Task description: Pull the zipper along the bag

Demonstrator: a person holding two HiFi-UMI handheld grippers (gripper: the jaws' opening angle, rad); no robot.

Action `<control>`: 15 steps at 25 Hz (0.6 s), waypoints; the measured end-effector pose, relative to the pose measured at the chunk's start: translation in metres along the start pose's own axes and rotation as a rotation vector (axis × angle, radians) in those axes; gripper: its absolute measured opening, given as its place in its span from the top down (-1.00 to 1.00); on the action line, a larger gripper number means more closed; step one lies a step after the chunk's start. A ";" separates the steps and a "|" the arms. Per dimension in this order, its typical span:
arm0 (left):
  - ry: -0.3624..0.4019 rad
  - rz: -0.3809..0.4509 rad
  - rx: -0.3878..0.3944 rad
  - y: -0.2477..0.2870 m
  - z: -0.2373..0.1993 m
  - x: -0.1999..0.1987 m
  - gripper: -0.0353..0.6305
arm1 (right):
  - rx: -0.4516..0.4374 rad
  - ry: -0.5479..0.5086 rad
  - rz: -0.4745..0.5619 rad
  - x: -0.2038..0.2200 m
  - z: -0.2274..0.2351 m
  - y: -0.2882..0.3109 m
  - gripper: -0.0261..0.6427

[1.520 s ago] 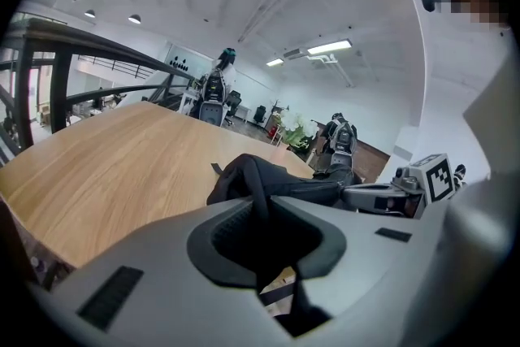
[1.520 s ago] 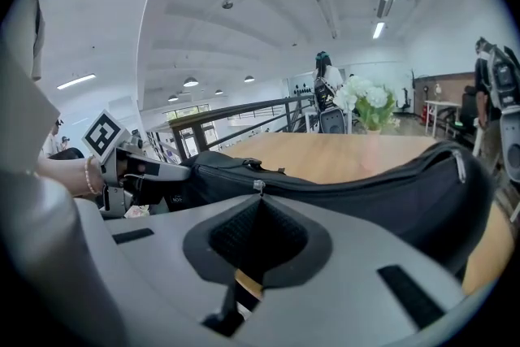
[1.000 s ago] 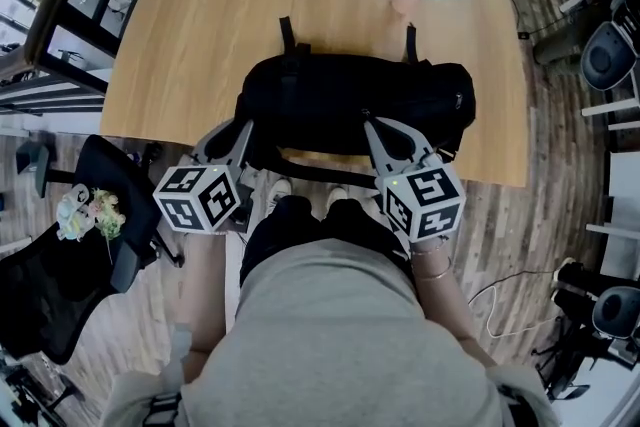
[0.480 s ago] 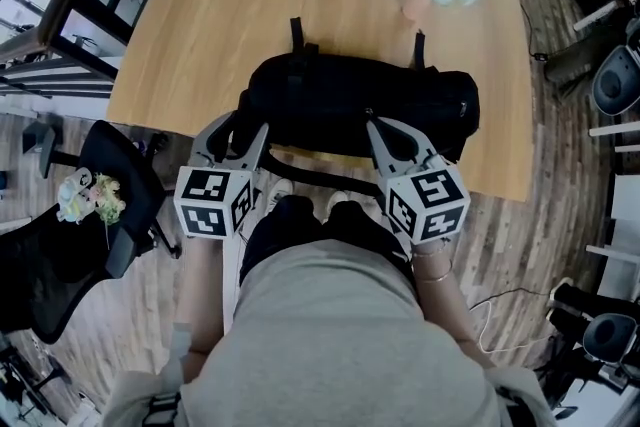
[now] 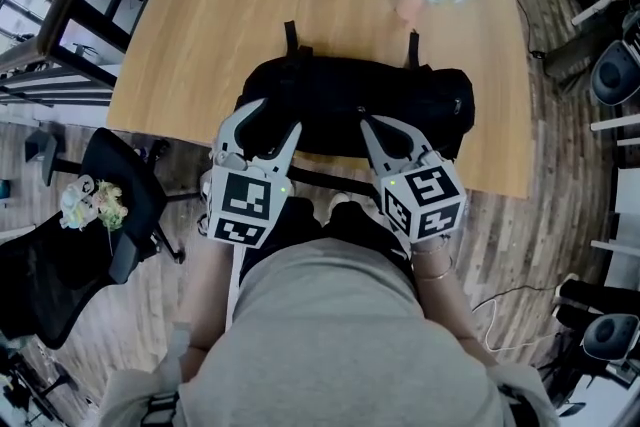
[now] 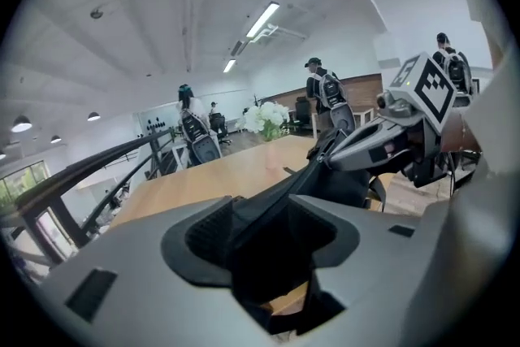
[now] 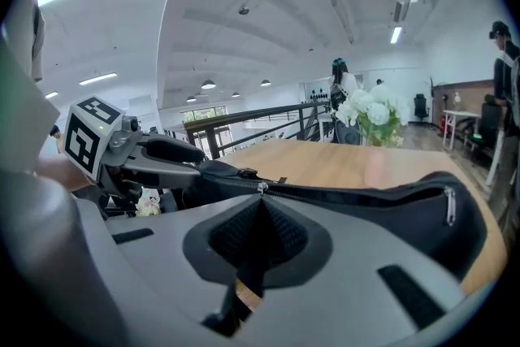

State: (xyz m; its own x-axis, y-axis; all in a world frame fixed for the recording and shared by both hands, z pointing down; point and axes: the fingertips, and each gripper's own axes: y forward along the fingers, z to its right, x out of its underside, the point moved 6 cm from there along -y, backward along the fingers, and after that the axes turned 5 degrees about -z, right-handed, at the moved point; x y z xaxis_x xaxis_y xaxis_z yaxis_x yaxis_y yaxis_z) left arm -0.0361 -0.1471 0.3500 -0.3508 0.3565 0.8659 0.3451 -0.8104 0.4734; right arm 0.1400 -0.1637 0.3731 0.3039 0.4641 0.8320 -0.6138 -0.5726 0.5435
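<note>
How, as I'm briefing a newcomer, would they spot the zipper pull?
A black bag lies on the wooden table. On its top seam, the zipper pull is the silver piece pinched by the right gripper, not the other pull dangling at the bag's end.

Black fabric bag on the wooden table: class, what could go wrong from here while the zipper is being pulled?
1. The left gripper has its jaws opening around the black fabric bag without pinching it. Unanchored, the bag may drag after the right gripper, which is shut on the silver zipper pull.
2. The bag lies at the near edge of the wooden table and might slide off.
</note>
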 end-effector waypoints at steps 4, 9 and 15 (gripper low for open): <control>0.035 0.015 0.102 0.016 0.023 -0.013 0.25 | 0.001 0.000 0.001 -0.002 -0.001 -0.001 0.89; 0.113 0.006 0.204 0.035 0.040 -0.024 0.25 | 0.013 0.005 0.006 -0.005 -0.001 -0.002 0.89; 0.250 -0.030 0.271 0.052 0.053 -0.032 0.26 | 0.037 0.015 0.014 -0.006 -0.003 -0.004 0.89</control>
State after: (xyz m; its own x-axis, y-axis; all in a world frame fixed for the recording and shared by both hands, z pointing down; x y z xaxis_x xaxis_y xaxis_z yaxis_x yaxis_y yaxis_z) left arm 0.0392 -0.1759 0.3559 -0.5543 0.2263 0.8010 0.5380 -0.6369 0.5522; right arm 0.1383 -0.1626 0.3658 0.2850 0.4658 0.8378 -0.5905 -0.6031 0.5362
